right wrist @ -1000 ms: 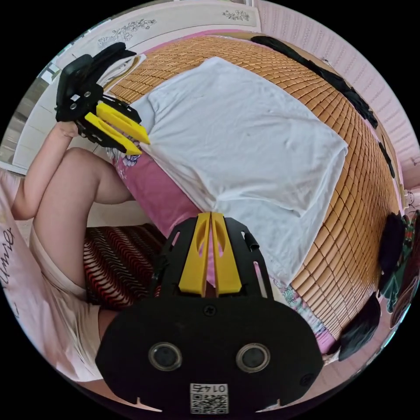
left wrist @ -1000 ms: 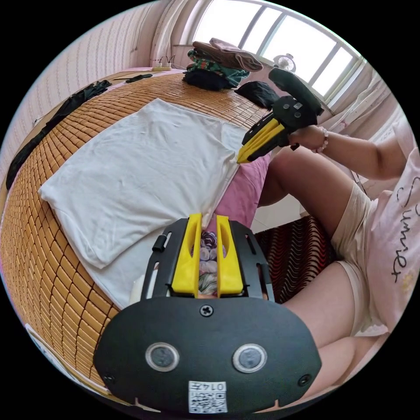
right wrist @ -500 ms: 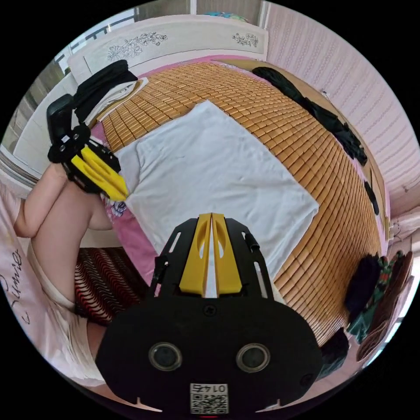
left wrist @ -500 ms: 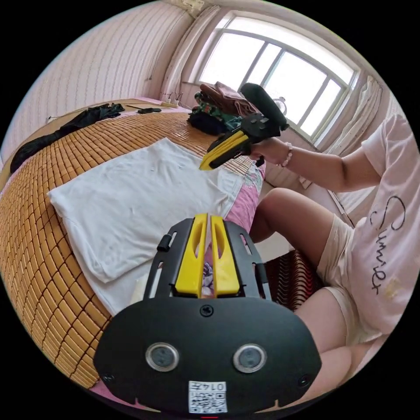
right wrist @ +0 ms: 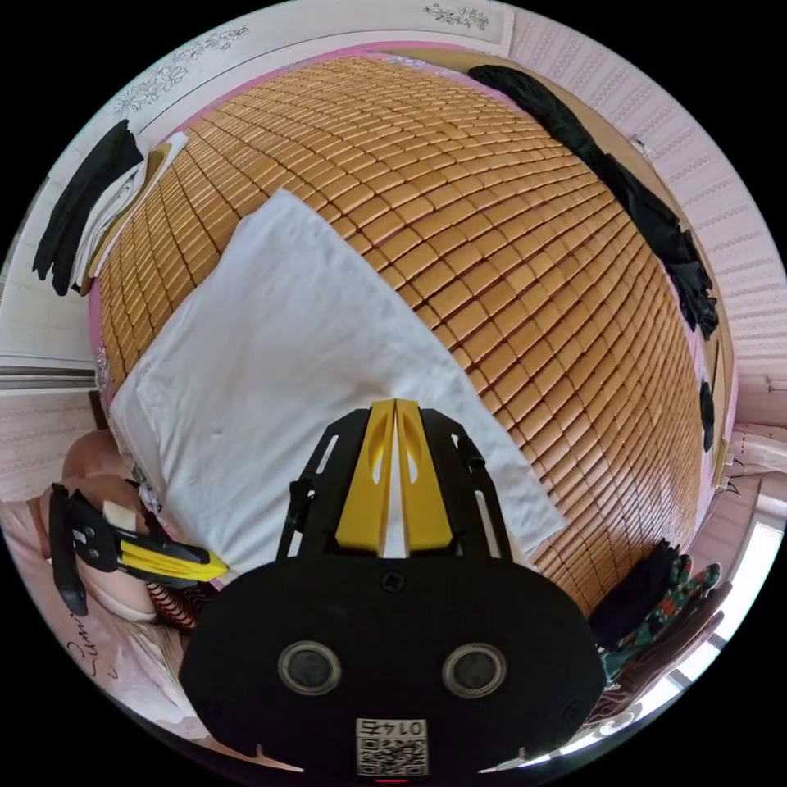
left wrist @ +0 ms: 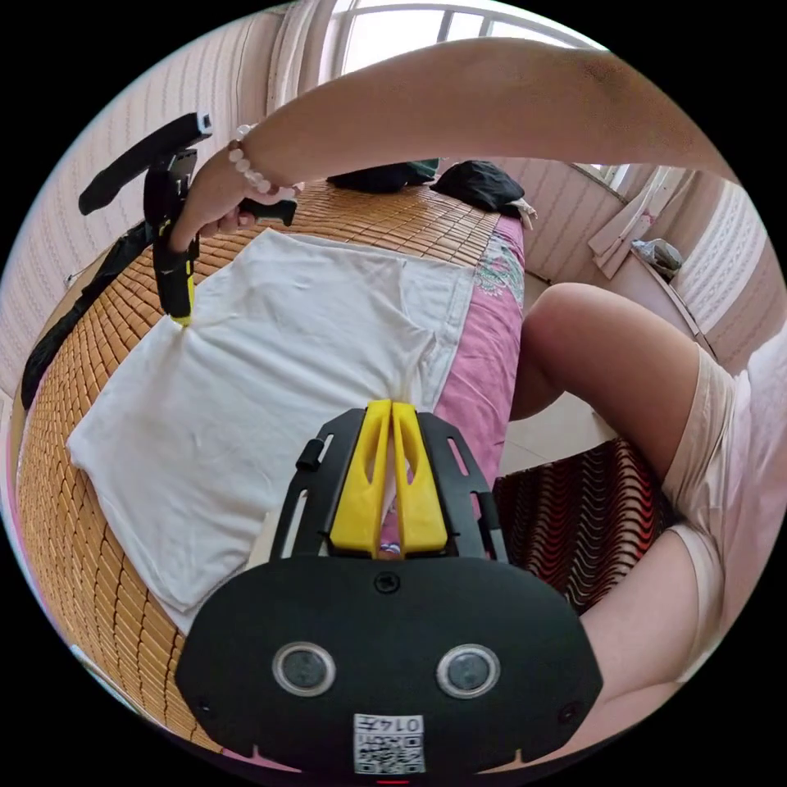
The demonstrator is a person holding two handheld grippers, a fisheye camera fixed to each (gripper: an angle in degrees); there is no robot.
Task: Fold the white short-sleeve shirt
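The white short-sleeve shirt (left wrist: 270, 369) (right wrist: 287, 361) lies flat and partly folded on a bamboo mat (right wrist: 492, 205), its near hem hanging over the pink bed edge (left wrist: 484, 352). In the left gripper view, my left gripper (left wrist: 390, 406) is shut, tips at that near hem where the cloth puckers. I see no cloth pinched between its jaws. It also appears low in the right gripper view as the left gripper (right wrist: 221, 566). My right gripper (right wrist: 394, 403) is shut, tips just inside the shirt's far edge. The left gripper view has this right gripper (left wrist: 182, 320) pointing down onto that edge.
A person's arm (left wrist: 459, 106) reaches over the shirt, with a bent leg (left wrist: 615, 352) beside the bed above a striped rug (left wrist: 574, 516). A long black garment (right wrist: 648, 213) lies along the wall. Dark clothes (left wrist: 479, 180) sit at one mat end, a black and white stack (right wrist: 90, 205) at the other.
My right gripper let go of the near hem, lifted and crossed over to the far edge. My left gripper's jaws went from open to shut and stayed near the near hem.
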